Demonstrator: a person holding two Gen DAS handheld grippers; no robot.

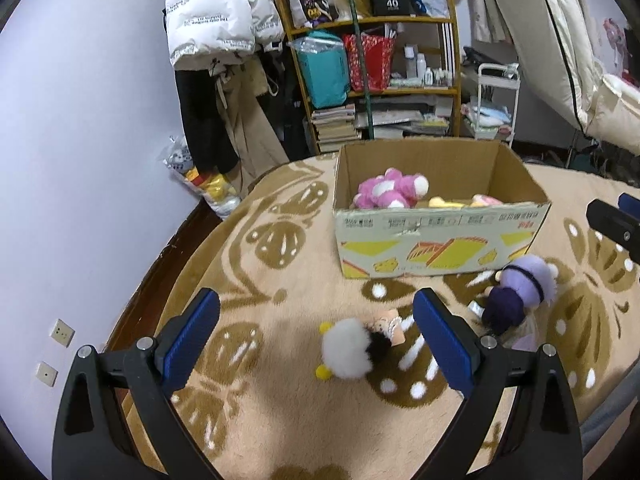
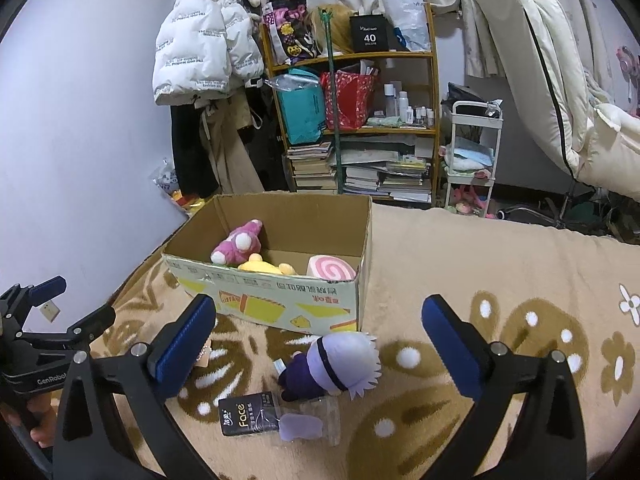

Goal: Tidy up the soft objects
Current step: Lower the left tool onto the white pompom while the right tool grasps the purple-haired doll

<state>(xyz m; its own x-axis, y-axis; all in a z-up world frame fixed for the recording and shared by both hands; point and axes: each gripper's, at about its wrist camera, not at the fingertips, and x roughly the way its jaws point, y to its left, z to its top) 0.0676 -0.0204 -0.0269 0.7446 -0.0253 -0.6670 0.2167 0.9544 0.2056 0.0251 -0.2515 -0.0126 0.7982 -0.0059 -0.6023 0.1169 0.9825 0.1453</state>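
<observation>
In the left wrist view, the left gripper [image 1: 316, 344] has its jaws wide open with nothing squeezed in them. A white fluffy doll [image 1: 354, 348] lies on the brown-patterned blanket [image 1: 256, 288], between the two jaws but not touched. A purple doll [image 1: 520, 292] lies near it, just beside the cardboard box [image 1: 440, 236]. The jaws could pinch only fluff, and then the white doll might slip out and drop on the way to the box. They could also grab the blanket by mistake. Inside the box sits a pink plush [image 1: 390, 192], and bits of yellow and pink toys peek over the rim.

In the right wrist view, the right gripper [image 2: 318, 344] is open wide too, and empty. The purple doll lies between its jaws, close to the box. A black tissue pack [image 2: 248, 418] and a clear wrapper [image 2: 310, 424] lie right beside it and could get grabbed along with it. The box holds the pink plush, a yellow plush [image 2: 266, 266] and a pink swirl cushion [image 2: 332, 270].
</observation>
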